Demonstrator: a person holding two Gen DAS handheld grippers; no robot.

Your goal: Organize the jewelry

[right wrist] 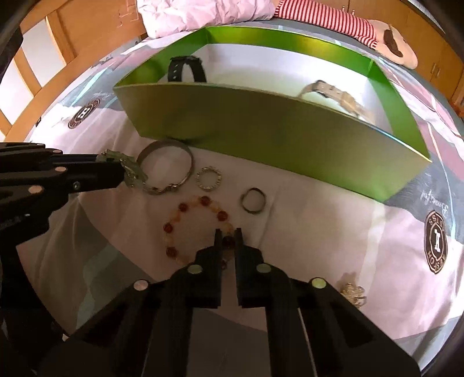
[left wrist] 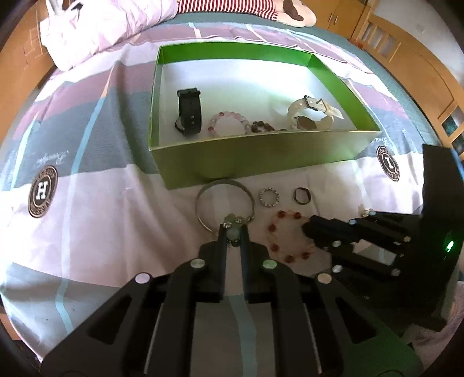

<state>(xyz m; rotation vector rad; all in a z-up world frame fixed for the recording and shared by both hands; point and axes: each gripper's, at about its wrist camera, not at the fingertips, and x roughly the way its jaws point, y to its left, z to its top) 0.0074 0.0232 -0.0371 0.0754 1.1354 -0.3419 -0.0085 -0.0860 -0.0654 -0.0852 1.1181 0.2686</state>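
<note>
A green box [left wrist: 255, 162] [right wrist: 290, 136] lies on the bed. It holds a black watch [left wrist: 189, 111], a pink bead bracelet [left wrist: 229, 121], a dark bead bracelet [left wrist: 262, 126] and a white watch [left wrist: 313, 114]. My left gripper [left wrist: 233, 232] [right wrist: 127, 171] is shut on the pale green charm [left wrist: 232, 224] of a silver bangle [left wrist: 224, 203] [right wrist: 168, 165]. My right gripper [right wrist: 228, 236] [left wrist: 307, 227] is shut on an amber bead bracelet [right wrist: 194, 223] [left wrist: 287, 235] that lies on the sheet.
A beaded silver ring [left wrist: 269, 197] [right wrist: 208, 178] and a dark ring [left wrist: 302, 195] [right wrist: 253, 200] lie in front of the box. A small gold piece [right wrist: 352, 290] lies at the right. A pink duvet [left wrist: 101, 26] and a plush toy [right wrist: 377, 32] lie behind the box. Wooden bed rails [left wrist: 406, 49] stand around.
</note>
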